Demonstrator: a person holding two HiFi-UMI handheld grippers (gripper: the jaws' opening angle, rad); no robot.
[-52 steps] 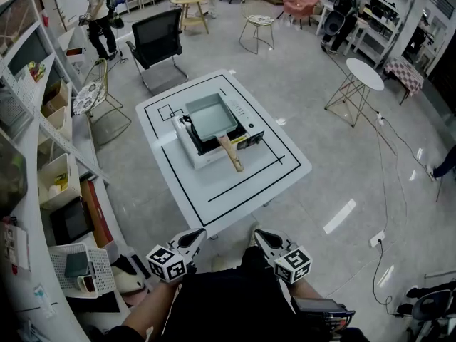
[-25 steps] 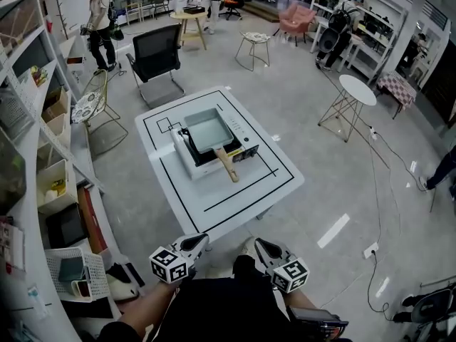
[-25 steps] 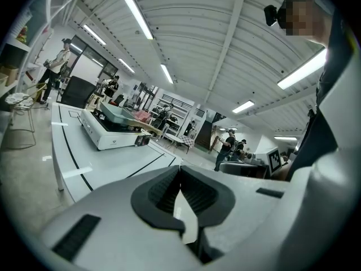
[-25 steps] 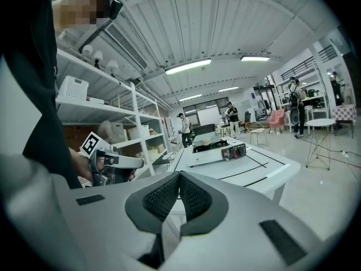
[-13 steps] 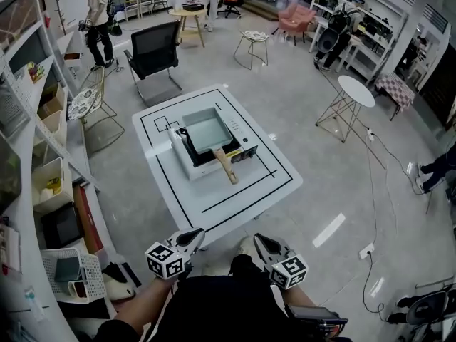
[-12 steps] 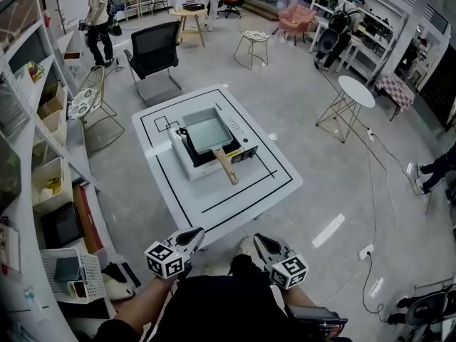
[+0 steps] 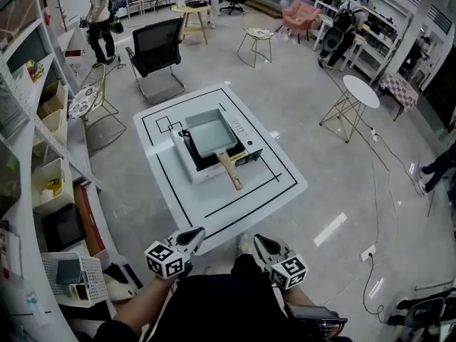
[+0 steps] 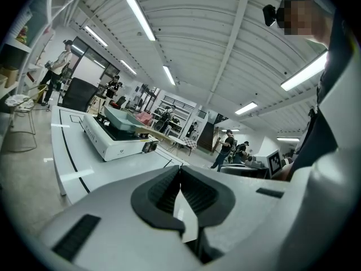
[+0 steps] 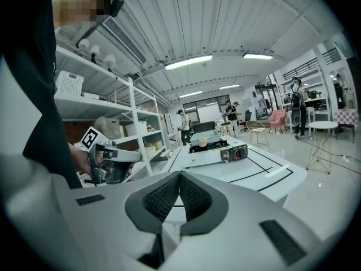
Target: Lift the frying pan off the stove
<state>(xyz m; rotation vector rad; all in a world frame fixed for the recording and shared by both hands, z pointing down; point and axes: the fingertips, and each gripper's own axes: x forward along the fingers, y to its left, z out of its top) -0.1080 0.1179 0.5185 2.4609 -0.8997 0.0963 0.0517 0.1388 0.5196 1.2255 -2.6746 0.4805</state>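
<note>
No text, brand or number is legible; a small mark [image 8: 120, 151] on the stove [image 8: 104, 140] side is unreadable.

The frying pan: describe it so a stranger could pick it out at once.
Mid-floor stands a white table marked with black lines, carrying a white stove. The pan sits on the stove: square, pale green, the only thing with a wooden handle.

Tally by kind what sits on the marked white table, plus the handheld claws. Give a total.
frying pan: 1
portable stove: 1
claws, left claw and right claw, both shut and empty: 2
Total: 4
</note>
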